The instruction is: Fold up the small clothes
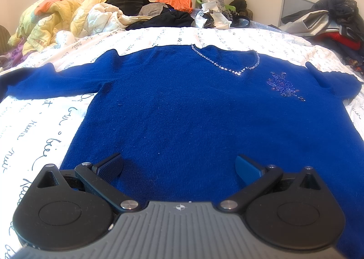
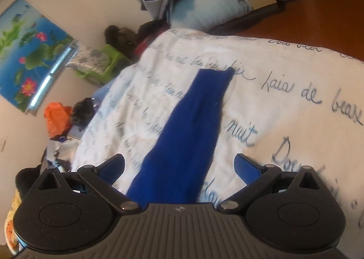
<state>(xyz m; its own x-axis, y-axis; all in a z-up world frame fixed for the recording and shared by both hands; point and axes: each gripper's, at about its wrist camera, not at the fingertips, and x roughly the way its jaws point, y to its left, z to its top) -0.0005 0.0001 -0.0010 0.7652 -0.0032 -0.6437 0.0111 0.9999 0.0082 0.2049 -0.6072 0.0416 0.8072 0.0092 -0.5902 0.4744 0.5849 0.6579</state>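
No fold is made yet: the blue sweater [image 1: 182, 111] lies flat on the bed [image 1: 41, 127], sleeves spread, both grippers [image 1: 179, 168] [image 2: 179, 169] wide open, fingers holding nothing.

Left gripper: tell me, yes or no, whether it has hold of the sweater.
No, the left gripper is open, its fingers apart over the flat blue sweater.

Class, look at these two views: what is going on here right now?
A blue sweater lies spread flat on a white bedspread, sleeves out, not yet folded. The left gripper hangs open over its lower body. The right gripper, also open, is lined up over one sleeve. Neither holds anything.
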